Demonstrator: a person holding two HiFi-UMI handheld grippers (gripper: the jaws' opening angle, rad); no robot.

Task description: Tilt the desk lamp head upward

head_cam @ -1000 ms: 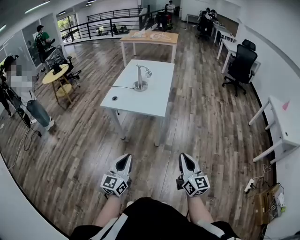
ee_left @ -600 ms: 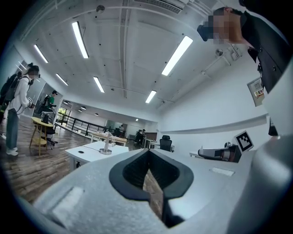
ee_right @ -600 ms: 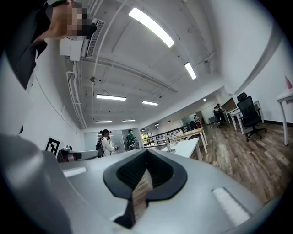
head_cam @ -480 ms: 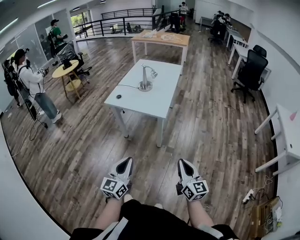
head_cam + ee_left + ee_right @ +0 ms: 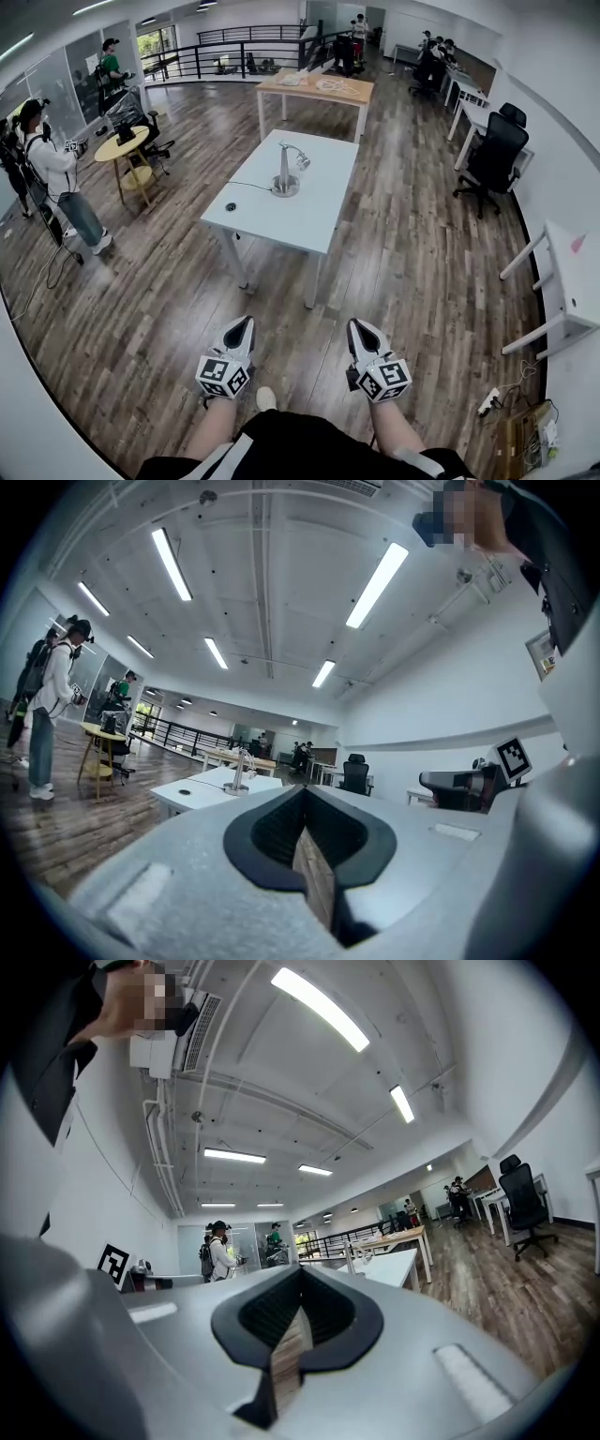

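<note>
A silver desk lamp with a round base and a bent head stands on a white table well ahead of me, a cable running left from it. The lamp appears small in the left gripper view and is a thin post in the right gripper view. My left gripper and right gripper are held low near my body, far short of the table. Both are shut with nothing between the jaws.
A wooden table stands behind the white one. Black office chairs and white desks line the right wall. People stand at the left by a round yellow table. A power strip lies on the floor at the right.
The view has shifted forward and the white table now sits a little nearer. Both grippers stay low and shut, side by side.
</note>
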